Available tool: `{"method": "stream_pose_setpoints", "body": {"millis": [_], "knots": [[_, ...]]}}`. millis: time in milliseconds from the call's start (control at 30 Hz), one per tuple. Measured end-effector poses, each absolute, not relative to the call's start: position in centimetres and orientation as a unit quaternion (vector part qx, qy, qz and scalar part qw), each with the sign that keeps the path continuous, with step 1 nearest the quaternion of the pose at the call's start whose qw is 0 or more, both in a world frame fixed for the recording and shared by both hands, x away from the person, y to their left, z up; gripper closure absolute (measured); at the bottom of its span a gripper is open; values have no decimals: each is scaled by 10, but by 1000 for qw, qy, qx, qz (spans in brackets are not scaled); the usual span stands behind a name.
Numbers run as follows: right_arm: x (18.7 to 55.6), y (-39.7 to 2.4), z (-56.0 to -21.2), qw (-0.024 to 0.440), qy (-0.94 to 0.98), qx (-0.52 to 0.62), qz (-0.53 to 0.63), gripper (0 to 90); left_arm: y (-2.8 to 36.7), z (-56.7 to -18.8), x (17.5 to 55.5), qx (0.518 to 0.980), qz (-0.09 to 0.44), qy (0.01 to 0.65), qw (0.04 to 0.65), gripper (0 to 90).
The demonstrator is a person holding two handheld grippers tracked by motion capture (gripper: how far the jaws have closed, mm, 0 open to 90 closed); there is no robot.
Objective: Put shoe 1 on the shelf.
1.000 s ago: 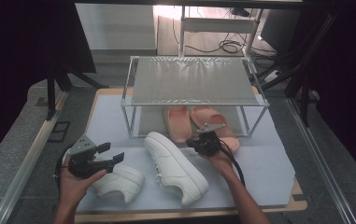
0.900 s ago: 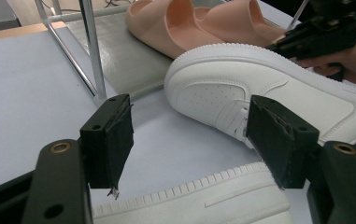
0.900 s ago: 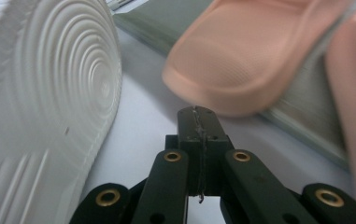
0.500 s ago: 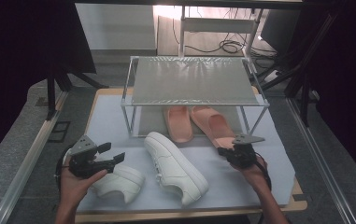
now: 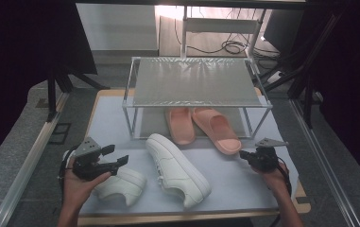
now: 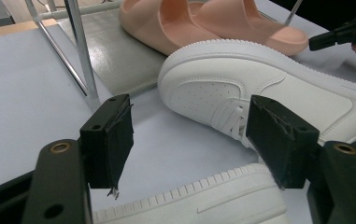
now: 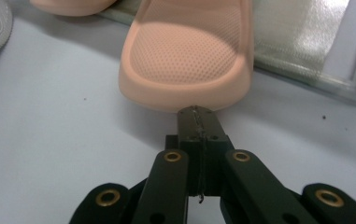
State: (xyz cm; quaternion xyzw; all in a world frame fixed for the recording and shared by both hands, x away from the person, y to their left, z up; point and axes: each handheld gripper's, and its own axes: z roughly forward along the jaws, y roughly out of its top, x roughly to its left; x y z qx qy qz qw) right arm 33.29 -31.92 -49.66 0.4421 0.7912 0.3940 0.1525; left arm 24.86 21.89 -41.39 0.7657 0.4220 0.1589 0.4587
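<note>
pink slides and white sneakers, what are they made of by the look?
Pink slides: likely moulded foam or soft rubber, matte; the footbed has a fine dimpled texture and is one piece with thick rounded edges. White sneakers: look like smooth leather or synthetic leather, slight sheen, with perforated toe, stitched panels and a ribbed rubbery sole edge.

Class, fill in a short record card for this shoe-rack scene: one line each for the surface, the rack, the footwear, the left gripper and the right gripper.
surface: pale mat on a wooden board
rack: metal-framed shelf rack at the back of the mat
slippers: two pink slippers side by side, toes under the rack
sneakers: long white sneaker mid-mat; second white sneaker at its left
left gripper: jaws open, over the second sneaker, holding nothing
right gripper: jaws shut, empty, tip close to a slipper's heel
</note>
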Motion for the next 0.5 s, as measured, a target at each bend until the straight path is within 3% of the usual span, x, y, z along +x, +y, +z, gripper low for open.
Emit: {"method": "stream_pose_setpoints", "body": {"millis": [500], "knots": [[365,-266,-503,134,799,419,410,900,223,-414,249,763,161,425,459,321]]}}
